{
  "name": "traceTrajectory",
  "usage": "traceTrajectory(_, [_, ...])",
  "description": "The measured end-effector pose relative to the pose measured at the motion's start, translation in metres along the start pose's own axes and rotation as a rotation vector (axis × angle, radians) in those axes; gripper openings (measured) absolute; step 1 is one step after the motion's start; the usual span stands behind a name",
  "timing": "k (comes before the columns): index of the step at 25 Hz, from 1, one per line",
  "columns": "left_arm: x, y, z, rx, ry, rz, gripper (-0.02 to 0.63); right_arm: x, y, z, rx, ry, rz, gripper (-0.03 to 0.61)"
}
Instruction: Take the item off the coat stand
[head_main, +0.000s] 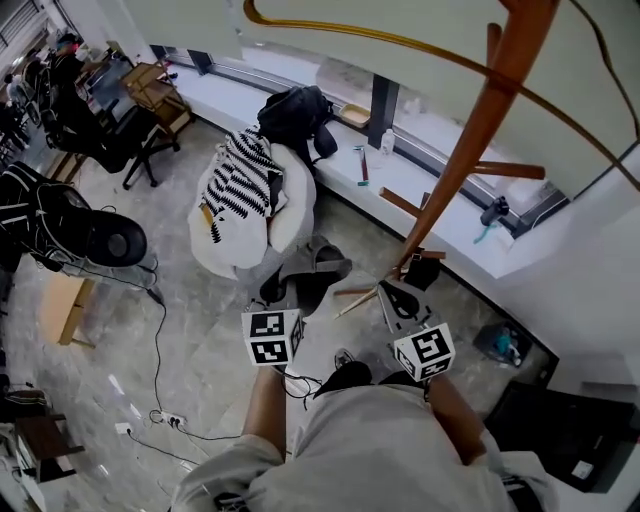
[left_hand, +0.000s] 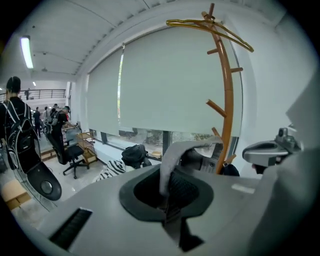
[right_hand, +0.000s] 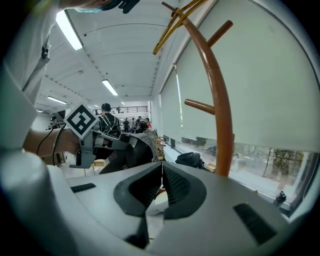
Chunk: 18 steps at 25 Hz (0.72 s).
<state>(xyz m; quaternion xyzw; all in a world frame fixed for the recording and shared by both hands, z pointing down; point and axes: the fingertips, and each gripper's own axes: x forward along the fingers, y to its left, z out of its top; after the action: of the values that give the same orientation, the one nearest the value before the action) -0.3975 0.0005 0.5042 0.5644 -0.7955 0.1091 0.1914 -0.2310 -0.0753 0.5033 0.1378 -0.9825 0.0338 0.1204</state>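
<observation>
- Your left hand-held gripper is clamped on the grey brim of what looks like a dark cap. You hold it low, off the pegs of the coat stand.
- Your right hand-held gripper is closed on nothing.
- The grip catches only the brim's edge, so a quick swing could probably slip the cap free.
- The brim rises from the jaws, then curves right toward the stand.
</observation>
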Motion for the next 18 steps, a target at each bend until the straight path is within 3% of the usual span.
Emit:
traceTrajectory(5, [0.010, -0.025, -0.012, 0.022, 0.002, -0.081, 0.028, -0.021, -0.014, -0.013, 0.010, 0.024, -0.065, 0.005])
traceTrajectory(10, [0.014, -0.055, -0.018, 0.046, 0.009, -0.108, 0.028, -0.051, -0.030, -0.022, 0.020, 0.025, -0.100, 0.005])
traceTrajectory(18, [-0.001, -0.139, -0.030, 0.042, 0.006, -0.200, 0.028, -0.121, -0.063, -0.025, 0.039, -0.024, -0.186, 0.005])
